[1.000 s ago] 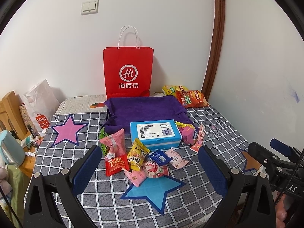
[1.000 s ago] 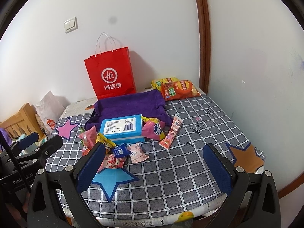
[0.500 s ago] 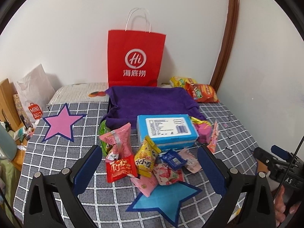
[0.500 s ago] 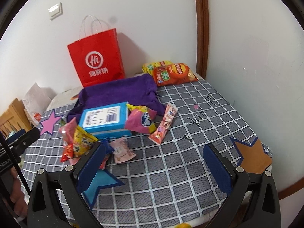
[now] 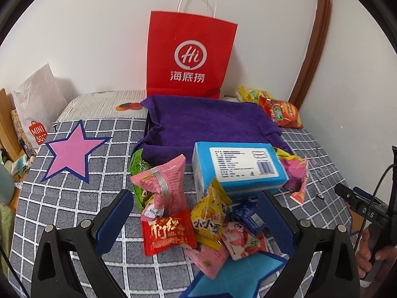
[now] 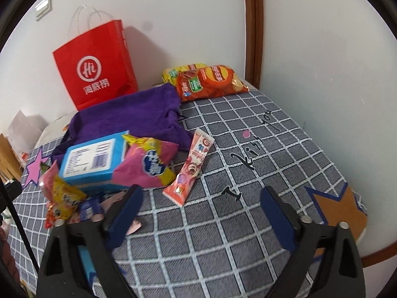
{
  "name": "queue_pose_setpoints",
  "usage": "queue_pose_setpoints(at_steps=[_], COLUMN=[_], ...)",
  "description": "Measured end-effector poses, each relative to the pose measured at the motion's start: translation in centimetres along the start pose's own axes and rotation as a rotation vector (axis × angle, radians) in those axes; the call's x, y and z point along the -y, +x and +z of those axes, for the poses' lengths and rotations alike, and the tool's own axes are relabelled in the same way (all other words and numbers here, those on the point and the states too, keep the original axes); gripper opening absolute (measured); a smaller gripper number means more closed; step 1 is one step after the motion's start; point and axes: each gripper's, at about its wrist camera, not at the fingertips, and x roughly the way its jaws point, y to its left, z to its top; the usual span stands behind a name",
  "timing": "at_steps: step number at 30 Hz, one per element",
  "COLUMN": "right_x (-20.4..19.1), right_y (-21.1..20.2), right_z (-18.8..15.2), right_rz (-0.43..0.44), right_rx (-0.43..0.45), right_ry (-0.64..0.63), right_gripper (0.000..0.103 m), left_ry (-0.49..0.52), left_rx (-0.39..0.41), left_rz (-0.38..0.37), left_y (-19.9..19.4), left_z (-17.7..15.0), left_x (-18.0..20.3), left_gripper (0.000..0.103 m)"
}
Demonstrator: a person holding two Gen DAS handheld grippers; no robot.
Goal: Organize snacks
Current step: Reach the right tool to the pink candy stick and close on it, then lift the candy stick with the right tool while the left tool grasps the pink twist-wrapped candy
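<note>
- While the left gripper (image 5: 196, 221) stands with its blue pads wide apart above the near end of the snack heap, nothing is pressed between them; a red sachet (image 5: 167, 232), a yellow packet (image 5: 211, 213) and a small blue packet (image 5: 247, 216) lie in the gap on the checked cloth (image 5: 74, 198).
- The right gripper (image 6: 201, 211) is also wide but its jaws are closing, with only bare checked cloth between the pads; a long pink stick pack (image 6: 189, 167) lies just beyond the fingertips, clear of both.
- Just behind the left gripper's gap, a tall pink pouch (image 5: 163, 183) stands tilted over a green packet (image 5: 140, 173), and a strawberry-print packet (image 5: 244, 241) rests partly on a blue star (image 5: 238, 278) at the near edge.
- A blue box (image 5: 238, 167) lies flat behind the heap, with a pink and yellow bag (image 6: 148, 164) leaning against its right side.
- Farther back, a purple towel (image 5: 208, 121) is draped over a tray, touching the far side of the box.
- At the far right corner, an orange chip bag (image 6: 211, 79) overlaps a yellow bag (image 6: 183, 70).
- A red paper bag (image 5: 189, 54) stands upright against the far wall.
- A pink star (image 5: 72, 151) lies on the left, an orange star (image 6: 337, 208) on the near right.
- A hand (image 5: 369, 250) grips the other tool's handle at the right edge of the left view.
</note>
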Motion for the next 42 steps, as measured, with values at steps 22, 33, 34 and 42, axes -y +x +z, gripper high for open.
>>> queue_pose_setpoints(at_steps=[22, 33, 34, 42], right_x=[0.2, 1.0, 1.1, -1.0], right_y=[11.8, 8.3, 7.7, 4.6], right_z=[1.7, 1.0, 0.7, -2.6], right_rz=[0.035, 0.033, 0.035, 0.13], right_rx=[-0.158, -0.13, -0.129, -0.173], right_ry=[0.068, 0.052, 0.043, -0.067], right_gripper=[0.05, 0.021, 0.021, 0.021], left_ry=[-0.07, -0.12, -0.124, -0.144], left_rx=[-0.03, -0.051, -0.052, -0.045], left_rz=[0.062, 0.079, 0.081, 0.065], left_y=[3.1, 2.6, 2.5, 1.1], left_z=[1.4, 0.3, 0.2, -0.8], left_x=[-3.1, -5.2, -5.3, -5.3], left_gripper=[0.099, 0.099, 0.099, 0.099])
